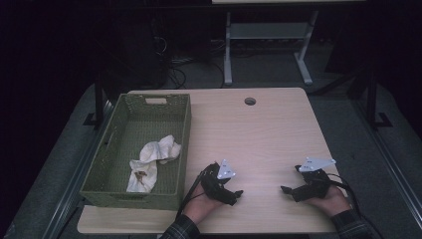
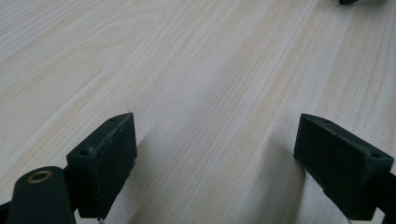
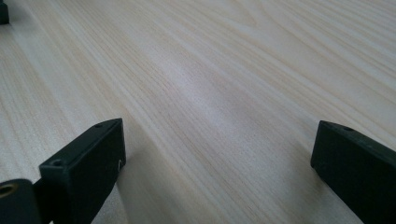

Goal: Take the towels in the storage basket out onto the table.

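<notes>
A green woven basket point(image 1: 184, 130) stands on the left part of the light wooden table point(image 1: 259, 134), and a crumpled white cloth point(image 1: 149, 164) with a brownish stain lies inside it. My left gripper point(image 1: 238, 195) rests low over the table's front, just right of the basket, pointing right. In the left gripper view its jaws stand wide apart over bare wood, so the left gripper point(image 2: 217, 154) is open and holds nothing. My right gripper point(image 1: 285, 190) sits near the front right, pointing left toward the other one. The right gripper point(image 3: 217, 158) is open too, nothing between its jaws.
A round cable hole point(image 1: 250, 101) is near the table's far edge. Beyond the table stand a white desk frame point(image 1: 268, 35) and dark cables on the floor. Bare tabletop stretches between the grippers and the far edge.
</notes>
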